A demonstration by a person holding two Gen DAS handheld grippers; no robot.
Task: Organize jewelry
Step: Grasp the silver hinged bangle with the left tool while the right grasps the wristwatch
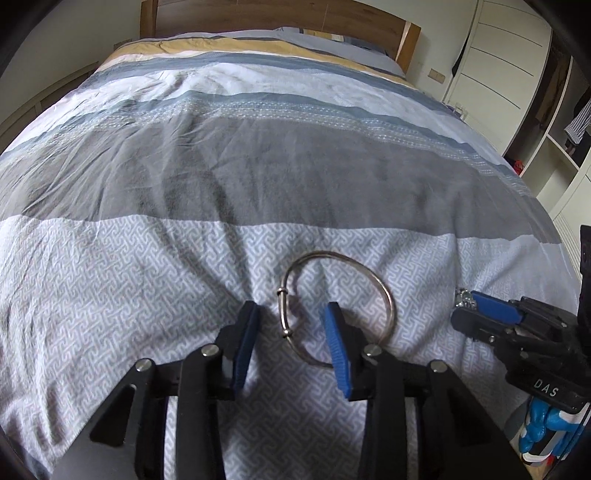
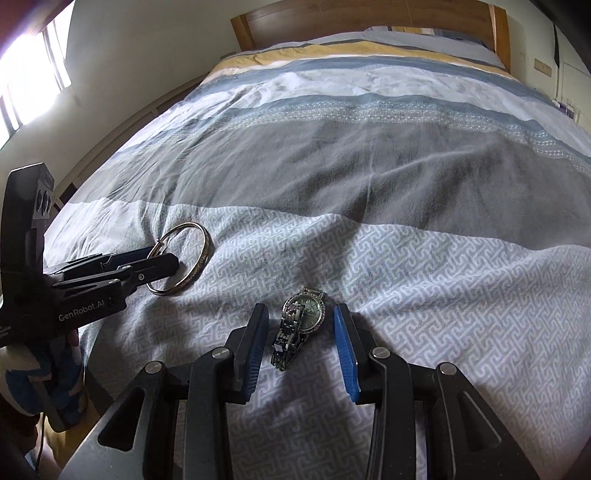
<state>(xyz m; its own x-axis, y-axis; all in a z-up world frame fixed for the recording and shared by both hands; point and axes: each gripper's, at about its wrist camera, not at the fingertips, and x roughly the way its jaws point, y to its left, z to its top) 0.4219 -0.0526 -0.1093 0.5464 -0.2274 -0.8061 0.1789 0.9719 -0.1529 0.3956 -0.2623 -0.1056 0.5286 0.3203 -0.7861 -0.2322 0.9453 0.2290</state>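
A silver bangle (image 1: 384,295) lies on the patterned bedspread (image 1: 147,277). My left gripper (image 1: 291,314) is open, its fingers straddling the bangle's clasp side, right finger inside the ring. The bangle also shows in the right wrist view (image 2: 205,254) with the left gripper (image 2: 162,260) at it. A metal wristwatch (image 2: 301,321) with a dark green dial lies on the bedspread between the open fingers of my right gripper (image 2: 301,314). The right gripper also shows in the left wrist view (image 1: 480,314), with a bit of the watch (image 1: 463,297) beside it.
The bed (image 2: 369,166) stretches ahead with striped grey, blue and yellow bedding to a wooden headboard (image 1: 258,14). White wardrobes (image 1: 509,55) stand at the right. A bright window (image 2: 26,74) is at the left.
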